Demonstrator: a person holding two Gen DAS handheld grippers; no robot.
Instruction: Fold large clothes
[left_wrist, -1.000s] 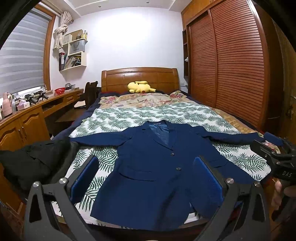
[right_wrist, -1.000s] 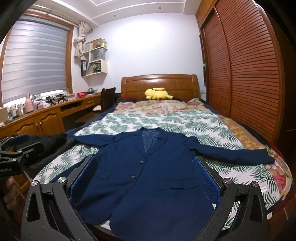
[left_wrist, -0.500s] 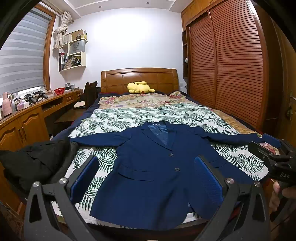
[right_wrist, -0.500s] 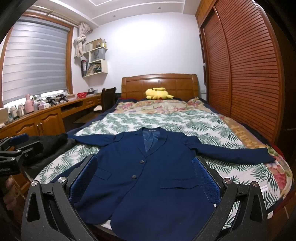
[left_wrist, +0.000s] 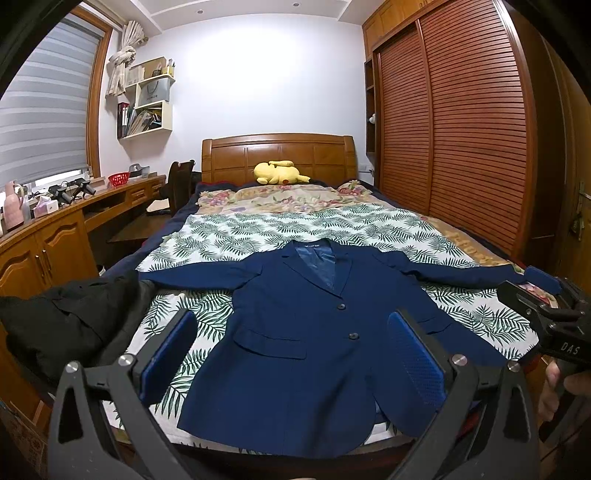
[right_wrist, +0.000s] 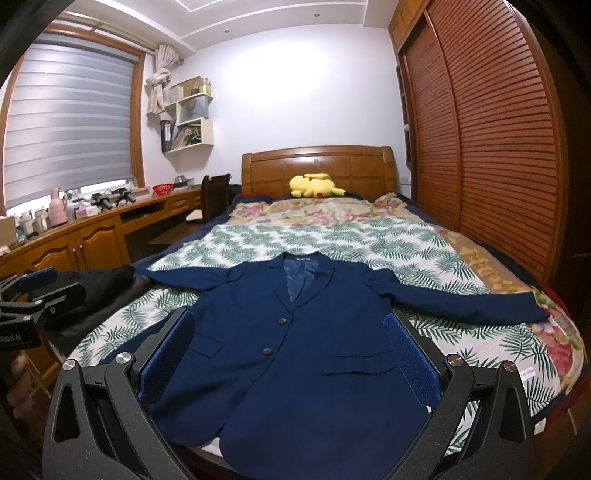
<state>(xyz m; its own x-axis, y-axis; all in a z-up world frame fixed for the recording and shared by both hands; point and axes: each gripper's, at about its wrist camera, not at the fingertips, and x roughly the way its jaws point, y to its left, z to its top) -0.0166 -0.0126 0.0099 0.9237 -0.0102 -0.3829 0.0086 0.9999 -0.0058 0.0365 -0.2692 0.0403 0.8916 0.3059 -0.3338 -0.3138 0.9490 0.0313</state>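
A navy blue suit jacket (left_wrist: 303, 332) (right_wrist: 295, 354) lies face up and flat on the bed, buttoned, with both sleeves spread out sideways and the hem at the foot edge. My left gripper (left_wrist: 291, 354) hovers open above the jacket's lower half, nothing between its blue pads. My right gripper (right_wrist: 288, 350) is likewise open and empty over the lower front. The right gripper's body shows at the far right of the left wrist view, near the sleeve cuff (left_wrist: 539, 278). The left gripper's body shows at the left edge of the right wrist view.
The bed (left_wrist: 295, 229) has a leaf-print cover, with a yellow plush toy (left_wrist: 279, 172) at the wooden headboard. A black garment (left_wrist: 70, 321) is heaped at the bed's left corner. A wooden desk (left_wrist: 55, 236) and chair run along the left; a slatted wardrobe (left_wrist: 461, 140) lines the right.
Both grippers have shifted only slightly; the jacket sits a touch higher in the left wrist view. Nothing was taken hold of or let go.
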